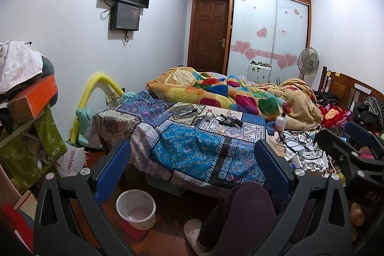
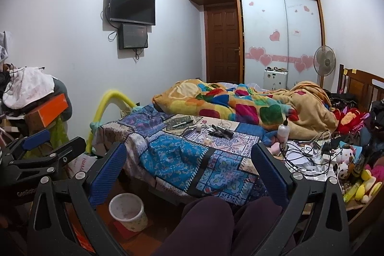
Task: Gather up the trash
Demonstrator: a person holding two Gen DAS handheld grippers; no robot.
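Observation:
A white waste bin (image 1: 136,209) stands on the floor by the bed's near corner; it also shows in the right wrist view (image 2: 128,211) and looks empty. Small items lie on the patterned bedspread (image 1: 187,150): a crumpled scrap (image 1: 220,130), a white roll (image 1: 209,116), a black marker (image 1: 188,113) and dark objects (image 1: 230,121). The same scrap shows in the right wrist view (image 2: 207,141). My left gripper (image 1: 192,167) is open and empty, held above the bed's near edge. My right gripper (image 2: 189,169) is open and empty beside it.
A colourful blanket (image 1: 228,95) covers the far bed. A white pump bottle (image 1: 280,122), cables and chargers (image 2: 309,152) and plush toys (image 2: 360,181) crowd the right side. Boxes and clothes (image 1: 31,97) pile at the left. The person's legs (image 2: 208,224) are below the grippers.

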